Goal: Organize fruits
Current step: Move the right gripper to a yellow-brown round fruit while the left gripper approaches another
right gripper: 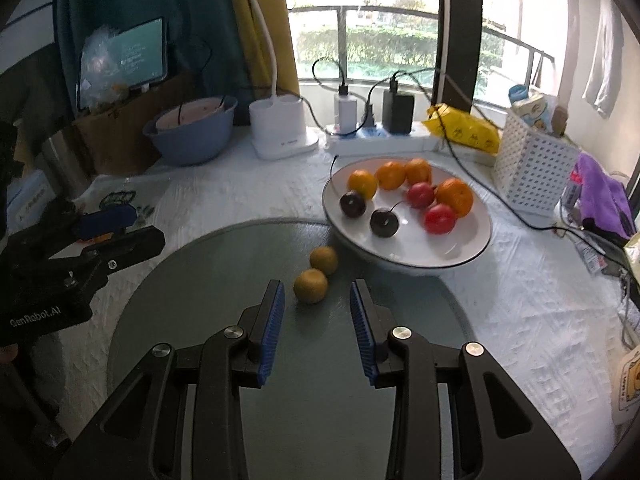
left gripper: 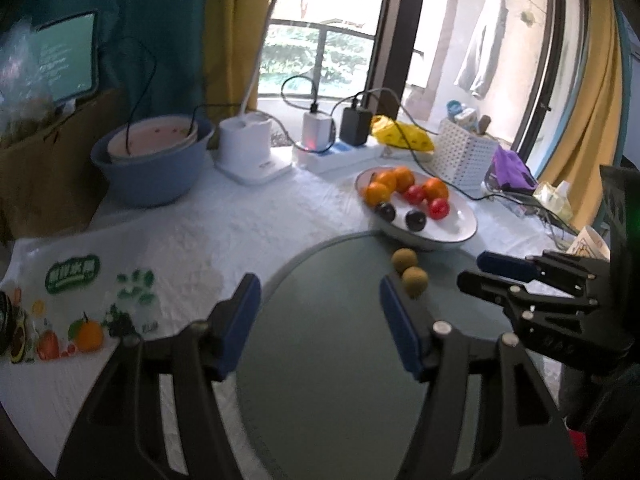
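Two brown-green kiwis (right gripper: 311, 286) (right gripper: 324, 260) lie side by side on a round grey mat (right gripper: 200, 272), close to a white plate (right gripper: 420, 252). The plate holds several oranges (right gripper: 454, 196), two red fruits (right gripper: 439, 219) and two dark plums (right gripper: 383, 222). In the right wrist view my right gripper (right gripper: 317, 308) is open, and the nearer kiwi sits just beyond its blue pads. My left gripper (left gripper: 320, 312) is open over the mat with nothing between its fingers. The kiwis (left gripper: 415, 278) lie to the right of its right finger. Each gripper shows in the other's view: right gripper (left gripper: 486, 274), left gripper (right gripper: 120, 230).
At the back stand a blue basin (right gripper: 188, 140) with a pink bowl in it, a white lamp base (right gripper: 280, 128) and a power strip (right gripper: 380, 140) with chargers and cables. A white perforated basket (right gripper: 532, 164) and purple cloth (right gripper: 600, 192) are right; a printed bag (left gripper: 80, 312) lies left.
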Demonstrator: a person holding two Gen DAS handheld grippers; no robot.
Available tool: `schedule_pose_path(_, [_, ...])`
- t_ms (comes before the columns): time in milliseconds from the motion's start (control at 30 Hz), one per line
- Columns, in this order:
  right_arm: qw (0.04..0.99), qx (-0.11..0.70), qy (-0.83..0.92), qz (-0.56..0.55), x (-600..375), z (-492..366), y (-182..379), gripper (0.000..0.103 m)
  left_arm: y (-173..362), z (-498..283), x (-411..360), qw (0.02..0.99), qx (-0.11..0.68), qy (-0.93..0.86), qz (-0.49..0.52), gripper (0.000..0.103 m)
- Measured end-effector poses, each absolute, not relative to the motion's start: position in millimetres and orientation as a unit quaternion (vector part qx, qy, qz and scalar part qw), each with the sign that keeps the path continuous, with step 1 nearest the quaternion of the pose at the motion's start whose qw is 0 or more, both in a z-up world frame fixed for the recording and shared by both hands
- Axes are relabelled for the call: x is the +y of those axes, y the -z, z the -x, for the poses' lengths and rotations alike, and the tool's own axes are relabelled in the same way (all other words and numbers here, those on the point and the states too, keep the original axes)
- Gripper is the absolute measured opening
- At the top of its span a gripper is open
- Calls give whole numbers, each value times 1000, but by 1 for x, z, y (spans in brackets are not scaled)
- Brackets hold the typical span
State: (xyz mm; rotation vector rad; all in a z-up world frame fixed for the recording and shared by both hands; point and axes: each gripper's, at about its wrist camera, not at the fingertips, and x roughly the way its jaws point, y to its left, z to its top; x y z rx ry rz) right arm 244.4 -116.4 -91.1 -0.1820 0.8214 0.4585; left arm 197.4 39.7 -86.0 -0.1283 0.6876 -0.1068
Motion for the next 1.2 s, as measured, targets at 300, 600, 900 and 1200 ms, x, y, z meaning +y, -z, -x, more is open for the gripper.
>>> schedule_pose_path(300, [873,424,-222,92,-101,-259,115,37,107,-210,59,928,361,38,80,63])
schedule_pose_path(600, [864,447,-211,92,-94,-279,132,37,124,-230,67,919,381,44,89,63])
schedule_pose_path(900, [861,453,-214,94,-92,-288,141,34,125,-237,64,917,387,47,86,63])
schedule_pose_path(1200, [863,445,-223,89,-103,-282,135,28,120,-238,48,917,389,48,73,63])
